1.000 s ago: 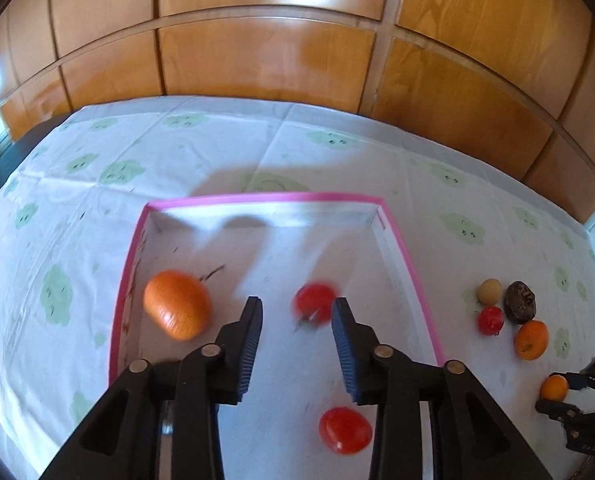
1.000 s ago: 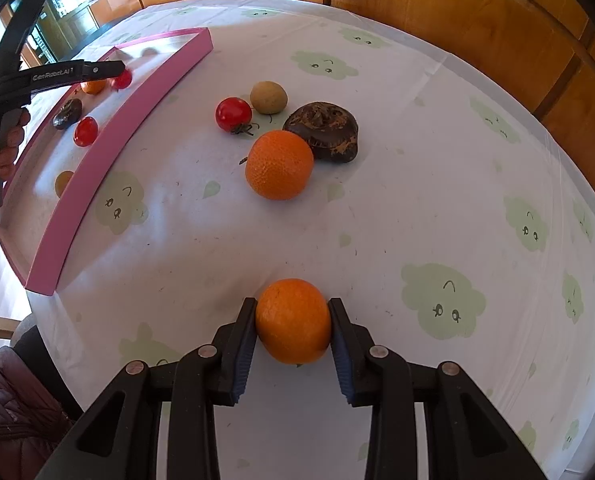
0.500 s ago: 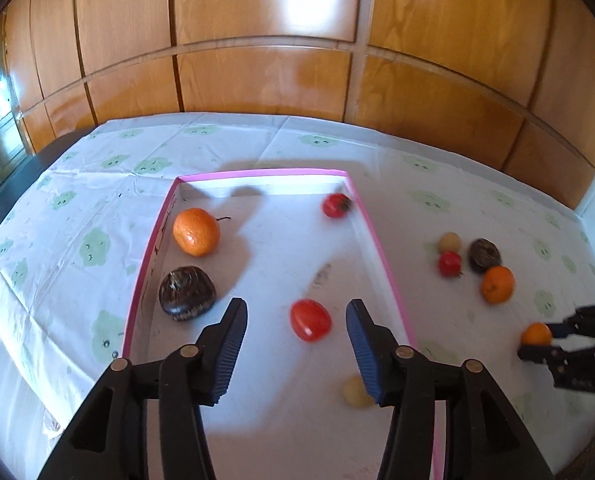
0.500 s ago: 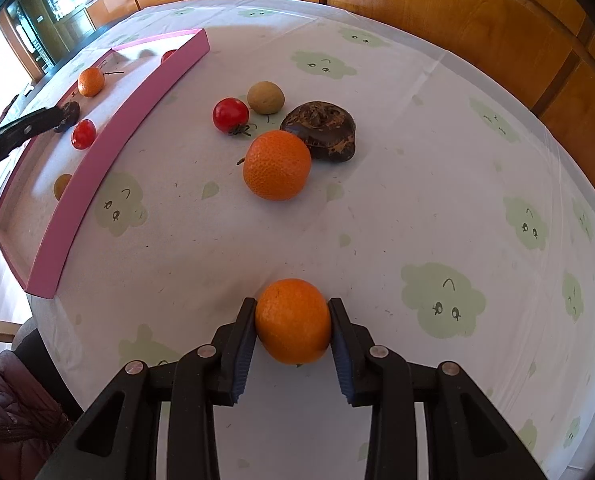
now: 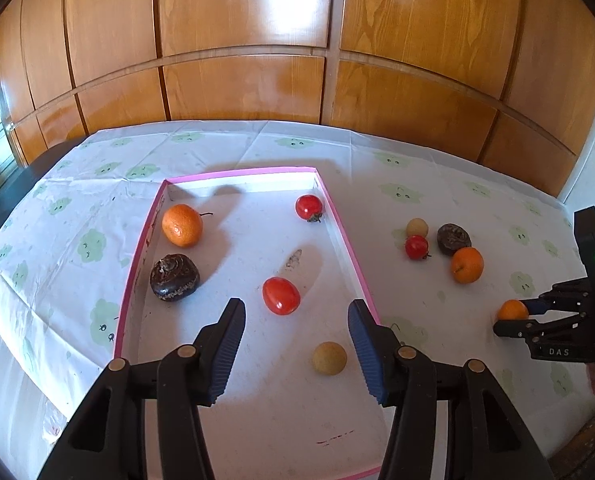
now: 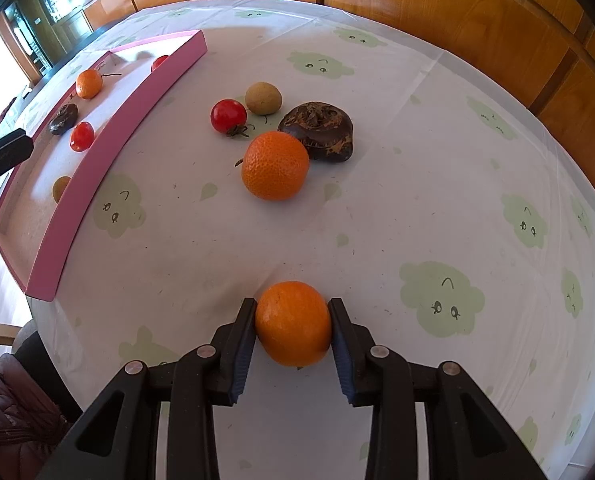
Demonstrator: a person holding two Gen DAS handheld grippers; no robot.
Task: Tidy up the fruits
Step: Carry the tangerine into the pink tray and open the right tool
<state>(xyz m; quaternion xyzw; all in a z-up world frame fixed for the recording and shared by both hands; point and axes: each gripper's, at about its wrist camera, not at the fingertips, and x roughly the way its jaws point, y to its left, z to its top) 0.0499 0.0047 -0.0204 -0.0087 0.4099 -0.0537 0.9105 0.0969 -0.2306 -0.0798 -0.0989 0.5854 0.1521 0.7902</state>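
Orange (image 6: pixel 292 328) is sitting pinched between the right gripper (image 6: pixel 292 334) pads, low over the tablecloth (image 6: pixel 417 216); lifting clear before crossing the pink tray (image 6: pixel 97 152) wall looks wise. Left gripper (image 5: pixel 295 340) jaws are opening, empty, above the tray.

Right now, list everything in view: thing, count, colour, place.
tray: 1, pink rim, left part of the table.
oranges: 3, orange; one in the tray, one loose on the cloth, one between the right gripper's fingers.
tomatoes: 3, red; two in the tray, one on the cloth.
dark brown fruits: 2; one in the tray, one on the cloth.
small tan fruits: 2; one in the tray, one on the cloth.
tablecloth: 1, white with green prints.
wood panelling: brown, behind the table.
left gripper: black, fingers opening over the tray, nothing between them.
right gripper: black, closed on an orange.
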